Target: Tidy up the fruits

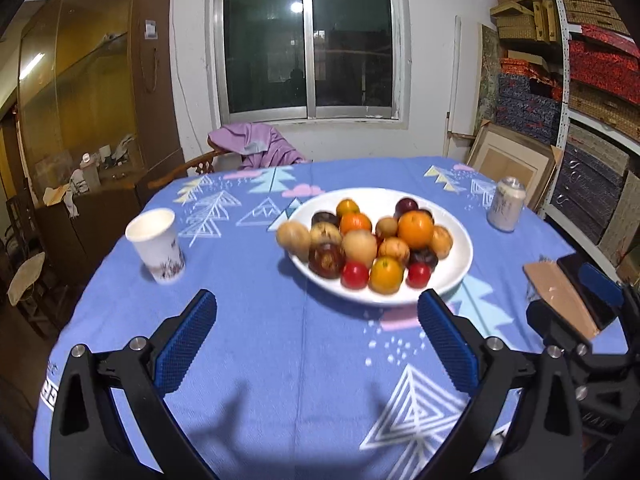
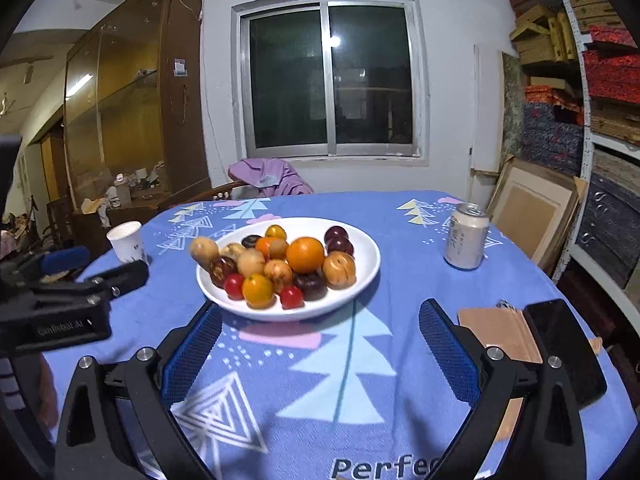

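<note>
**A:** Where's the fruit sitting right now?

**B:** All heaped in the white plate (image 2: 366, 276), mid-table on the blue cloth (image 2: 360, 360). The big orange (image 2: 306, 255) tops the pile, cherry tomatoes (image 2: 291, 297) line the near rim, dark plums (image 2: 339, 241) are at the back. One brownish fruit (image 2: 203, 251) perches on the plate's left rim, looking ready to roll off.

**A:** And your claws?

**B:** Left gripper (image 1: 318, 344) spread wide, nothing in it, hovering just short of the plate's near rim. Right gripper (image 2: 320, 350) equally wide and empty, also on the near side. I'd say they're held open because the next pick needs room around a round fruit.

**A:** Anything in the way?

**B:** Paper cup (image 1: 156, 245) well left of the plate, drink can (image 2: 466, 236) well right, phone (image 2: 564, 352) and a brown card (image 2: 500, 336) near right. All apart from the plate, so my approach looks free.
</note>
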The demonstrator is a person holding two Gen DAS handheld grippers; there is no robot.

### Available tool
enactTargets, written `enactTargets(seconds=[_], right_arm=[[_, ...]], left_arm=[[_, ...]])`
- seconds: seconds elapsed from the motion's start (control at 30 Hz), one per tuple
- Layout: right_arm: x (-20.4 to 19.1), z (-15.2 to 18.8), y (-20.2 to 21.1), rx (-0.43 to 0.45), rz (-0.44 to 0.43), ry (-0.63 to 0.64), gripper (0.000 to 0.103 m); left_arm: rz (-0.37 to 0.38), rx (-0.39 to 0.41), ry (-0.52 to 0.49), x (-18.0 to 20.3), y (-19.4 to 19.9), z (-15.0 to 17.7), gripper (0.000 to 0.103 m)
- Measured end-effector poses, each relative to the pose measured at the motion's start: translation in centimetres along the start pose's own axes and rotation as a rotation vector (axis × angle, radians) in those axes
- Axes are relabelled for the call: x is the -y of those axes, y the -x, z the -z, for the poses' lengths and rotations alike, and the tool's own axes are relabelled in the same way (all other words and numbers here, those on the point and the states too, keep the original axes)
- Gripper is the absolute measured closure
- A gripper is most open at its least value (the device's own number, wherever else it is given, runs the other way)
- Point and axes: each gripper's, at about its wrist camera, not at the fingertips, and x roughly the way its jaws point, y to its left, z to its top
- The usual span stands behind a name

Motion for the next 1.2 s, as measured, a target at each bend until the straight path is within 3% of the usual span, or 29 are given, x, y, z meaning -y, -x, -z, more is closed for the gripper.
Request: enactTargets(seconds=[0.23,0.4,0.7,1.2], right_arm=[[-1.6,1.1,-0.7,-0.035,-0.013,0.081,0.003],[-1.7,1.4,-1.1,-0.068,-0.014,0.077,0.003],[-2.0,1.6,-1.3,-0.098,-0.040,0.055,0.003],[-2.2,1.9,-1.7,-0.136,-0.047,0.056,0.003]], left_arm=[[0.008,-0.013,0.010,-0.6,-1.3,1.7,0.004],[0.032,-0.029,0.020,-0.7,-1.5,2.1,0.004],[-0.012,0.006,-0.054,1.0,-0.3,2.2,0.004],[0.020,-0.050,-0.057,1.5,-1.1,2.9,0.004]])
